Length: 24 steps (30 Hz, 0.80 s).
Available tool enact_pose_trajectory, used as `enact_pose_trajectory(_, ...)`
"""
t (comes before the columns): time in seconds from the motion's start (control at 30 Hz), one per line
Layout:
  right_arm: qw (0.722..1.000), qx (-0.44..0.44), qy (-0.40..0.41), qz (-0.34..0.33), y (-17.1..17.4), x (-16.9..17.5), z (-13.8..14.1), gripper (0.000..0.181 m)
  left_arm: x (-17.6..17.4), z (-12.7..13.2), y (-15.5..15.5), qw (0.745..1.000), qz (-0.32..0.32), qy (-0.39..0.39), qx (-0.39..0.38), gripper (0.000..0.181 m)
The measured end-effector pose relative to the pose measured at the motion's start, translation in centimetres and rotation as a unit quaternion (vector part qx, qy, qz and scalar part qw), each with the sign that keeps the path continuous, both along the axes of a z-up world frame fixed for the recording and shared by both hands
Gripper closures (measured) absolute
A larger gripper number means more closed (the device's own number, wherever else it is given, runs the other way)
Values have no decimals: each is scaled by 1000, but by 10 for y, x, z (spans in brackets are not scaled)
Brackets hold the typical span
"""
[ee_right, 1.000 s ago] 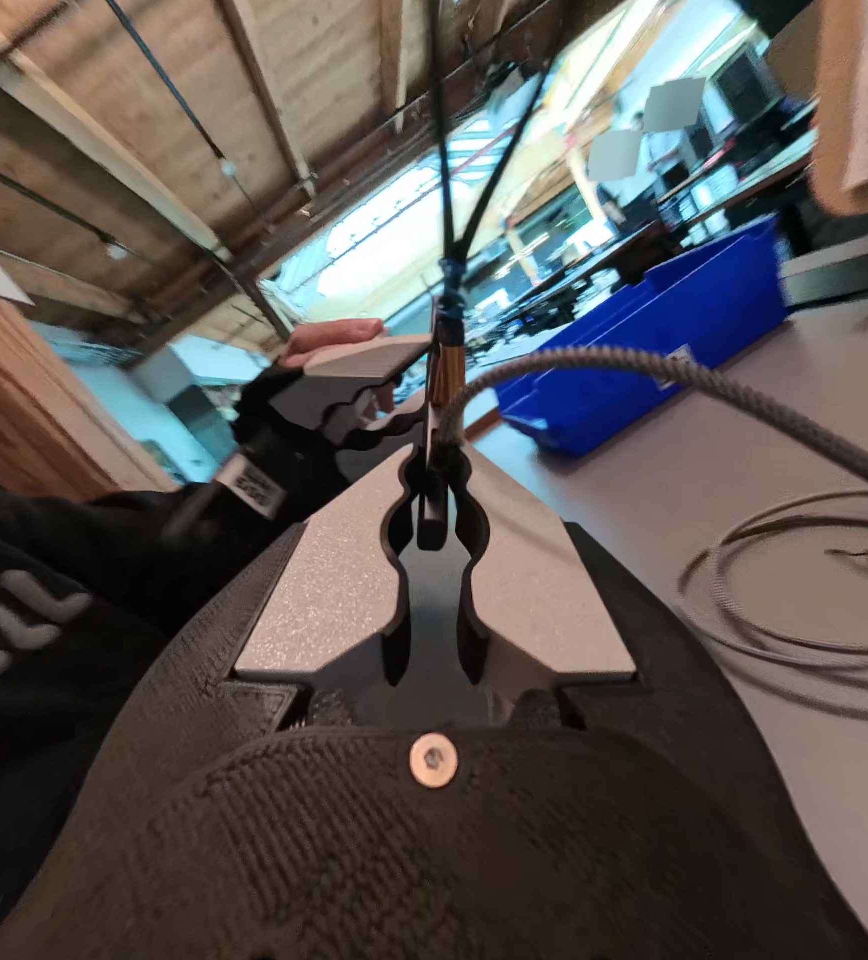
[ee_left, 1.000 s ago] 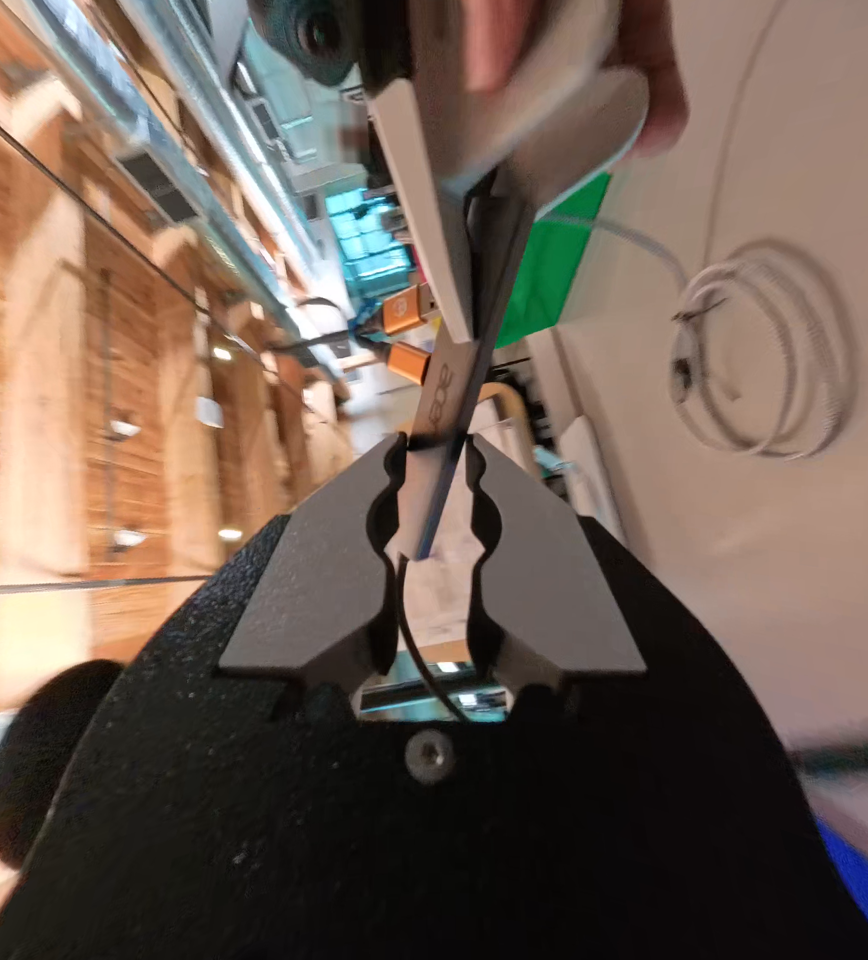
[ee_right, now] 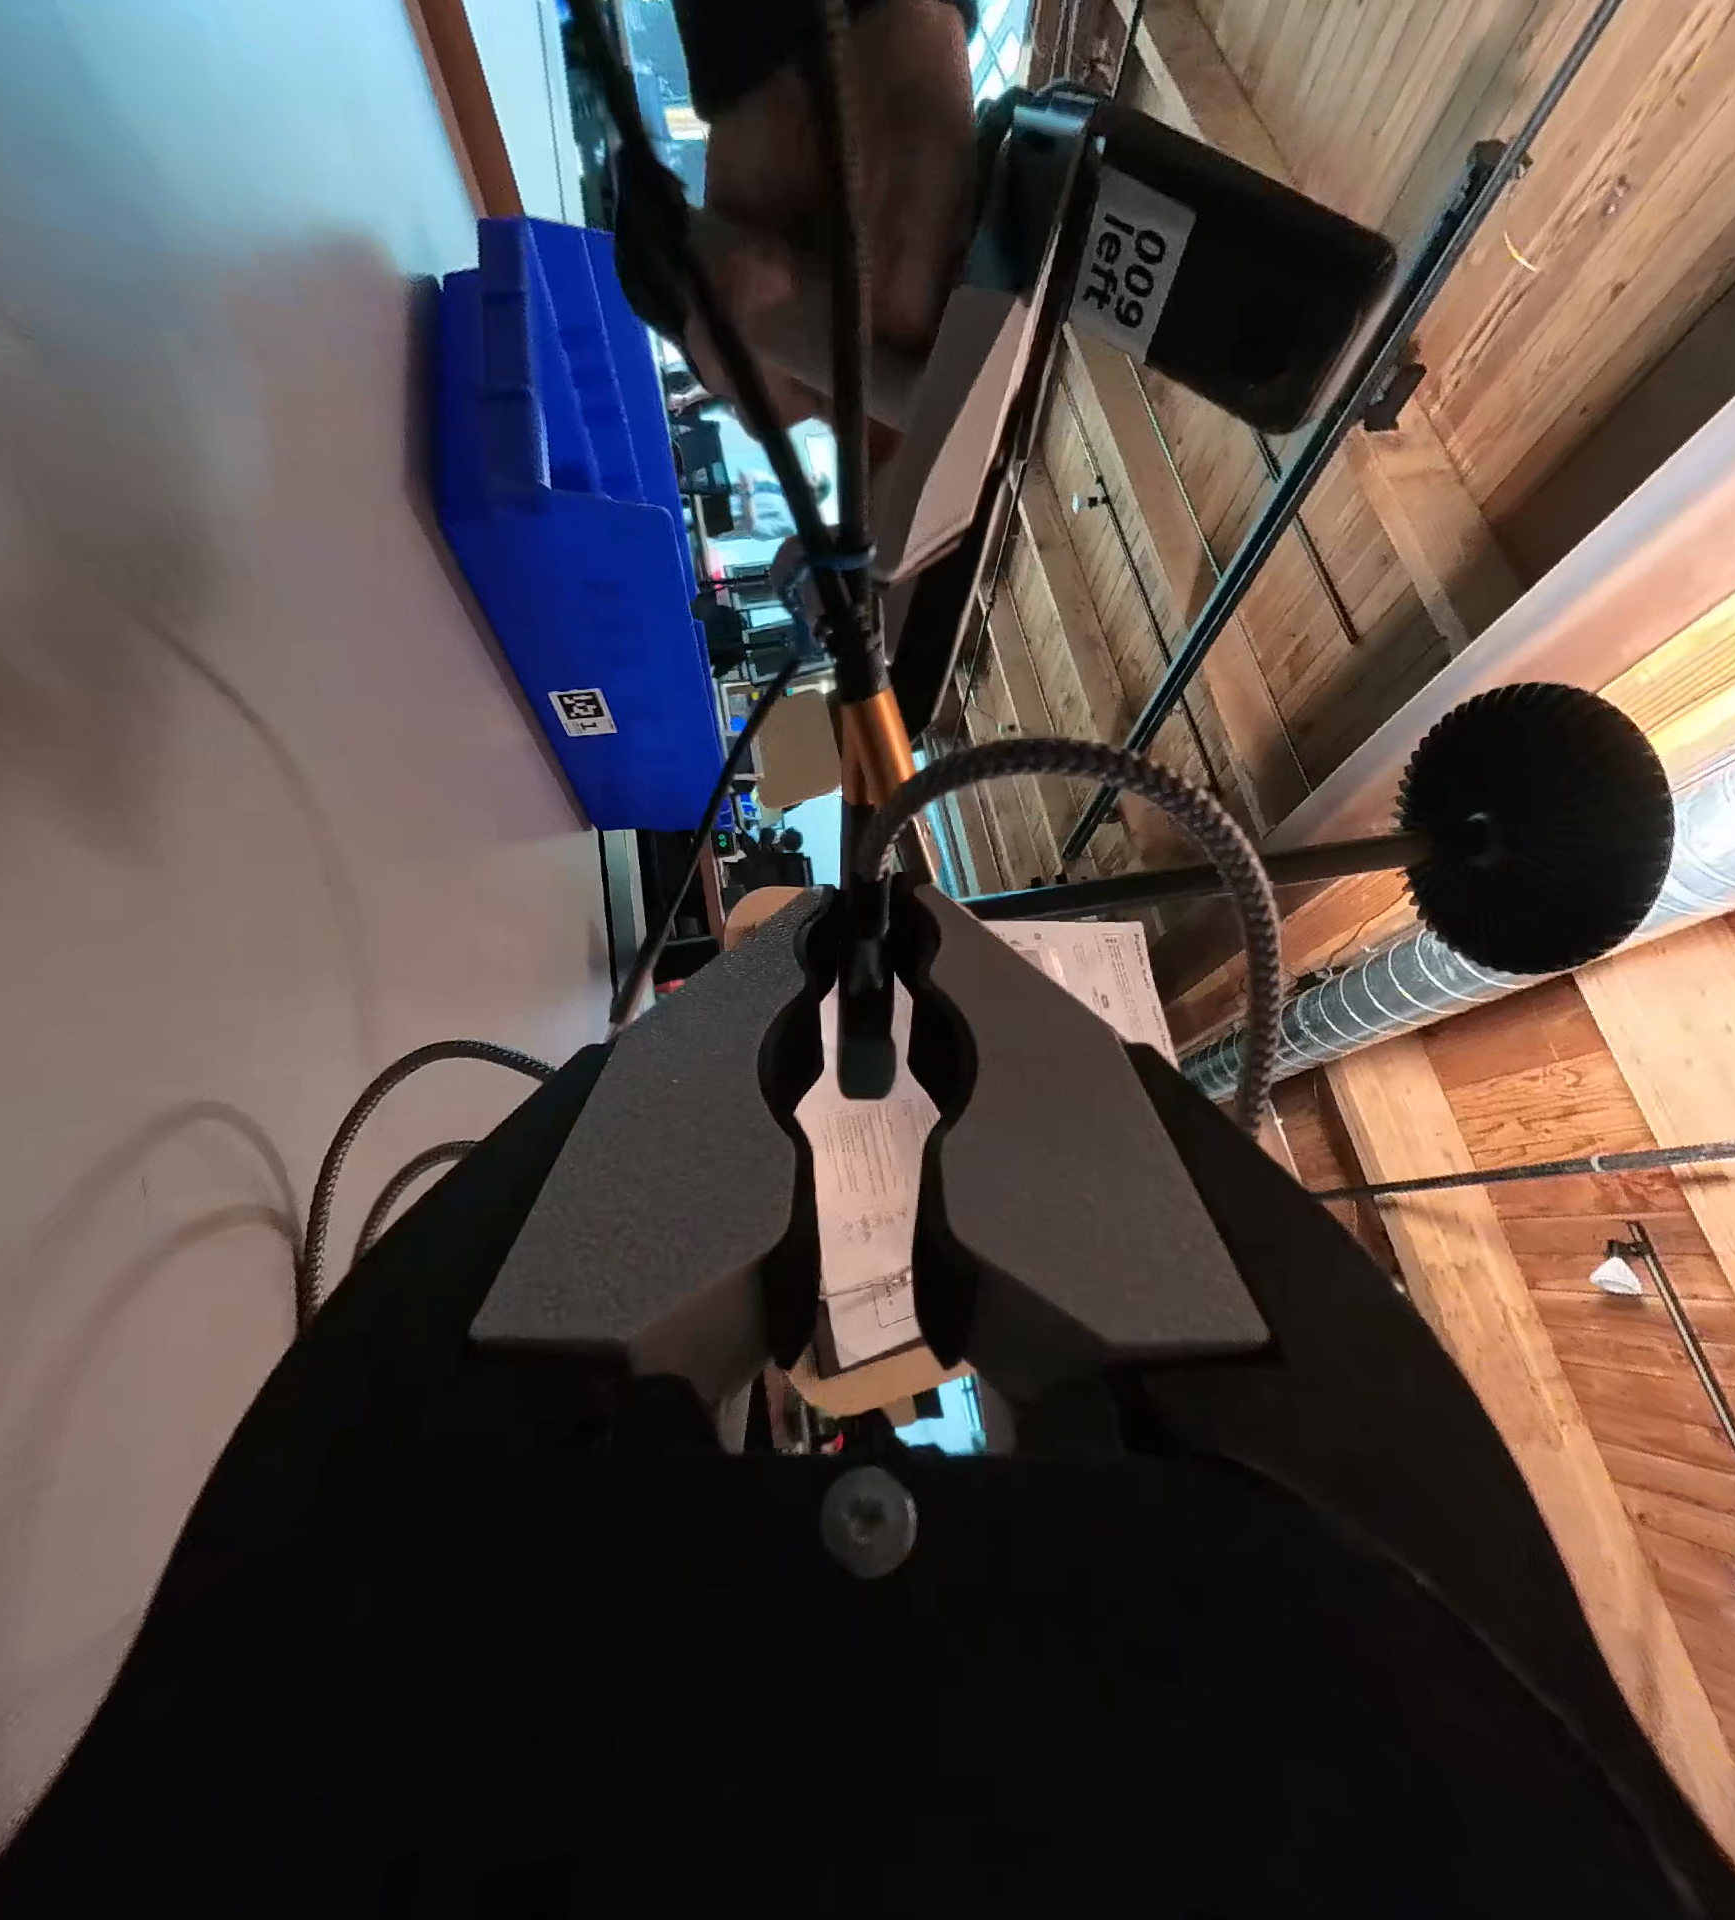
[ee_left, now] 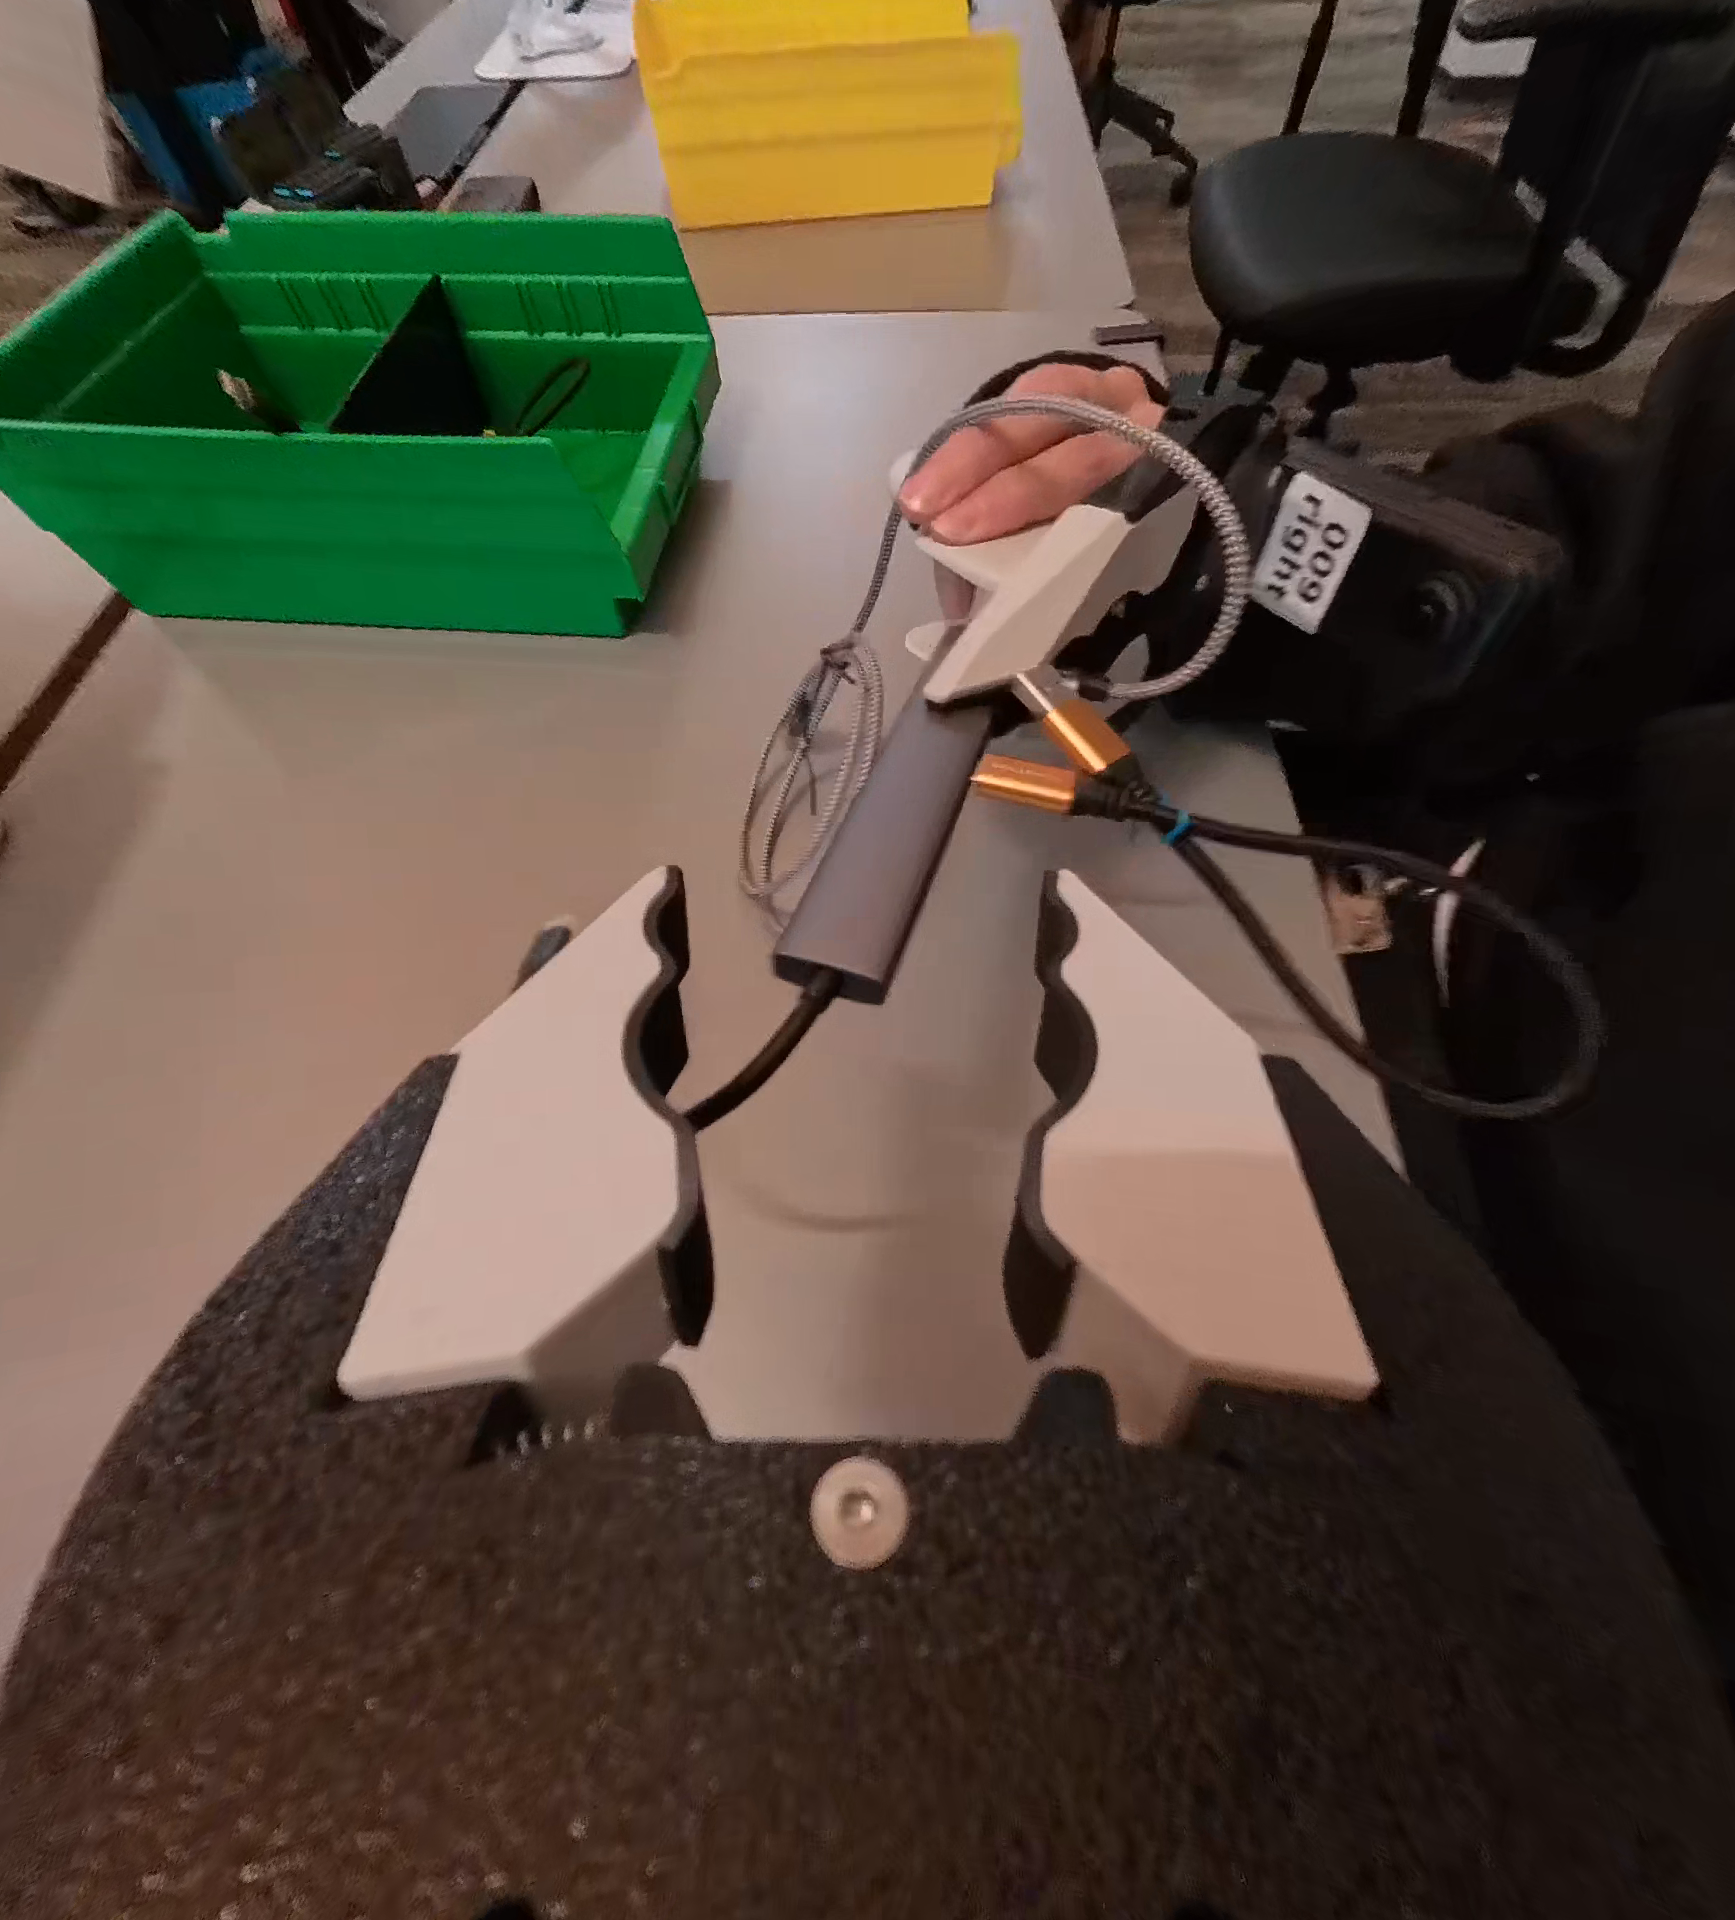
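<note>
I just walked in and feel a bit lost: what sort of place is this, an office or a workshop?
Probably a workshop or lab in a converted industrial building. Plastic parts bins, such as the green bin and the yellow bin, stand on long grey tables, with a rolling chair beside them, and bare timber ceiling beams run overhead.

Left tool (ee_left: 863, 1049) agape, right (ee_right: 868, 966) clamped.

A grey table (ee_left: 343, 831) carries everything, and a green bin (ee_left: 323, 540) sits on it toward ten o'clock in the left wrist view. At twelve o'clock a coil of grey braided cable (ee_left: 801, 790) lies on the tabletop, and a yellow bin (ee_left: 821, 114) stands on a second table (ee_left: 1071, 249) beyond. In the right wrist view a blue bin (ee_right: 572, 540) rests on the table at eleven o'clock.
</note>
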State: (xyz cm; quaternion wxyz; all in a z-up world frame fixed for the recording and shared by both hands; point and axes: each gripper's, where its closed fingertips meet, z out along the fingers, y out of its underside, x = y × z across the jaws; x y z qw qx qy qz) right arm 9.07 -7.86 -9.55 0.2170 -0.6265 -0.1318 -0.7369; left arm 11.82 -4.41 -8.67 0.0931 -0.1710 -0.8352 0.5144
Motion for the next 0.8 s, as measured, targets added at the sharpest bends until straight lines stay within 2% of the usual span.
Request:
enact_pose_trajectory(0.1,1000,4,-12,10,2,-4,2,173,5,-1,1,999,-7,-52,-8,120)
enact_pose_trajectory(0.23,1000,-9,-20,20,8,-6,0,173,1,-13,4,994,-36,-93,33,117)
enact_pose_trajectory(0.3,999,-23,-25,28,15,-8,-3,173,-2,-17,3,992,-52,-112,33,122)
enact_pose_trajectory(0.4,999,-7,-43,22,14,-8,5,173,-25,-31,10,989,-108,-67,74,134)
enact_pose_trajectory(0.47,999,5,-34,21,10,-6,6,173,-30,-35,1,993,-97,-31,58,139)
enact_pose_trajectory(0.6,1000,15,-22,17,5,-4,1,173,-29,-14,-14,997,-48,24,-51,146)
enact_pose_trajectory(0.7,1000,13,-12,12,3,-1,-3,173,-30,-21,-15,998,-40,7,-54,160)
enact_pose_trajectory(0.8,1000,24,-1,19,4,0,-5,173,-29,-23,-15,998,-34,3,-58,160)
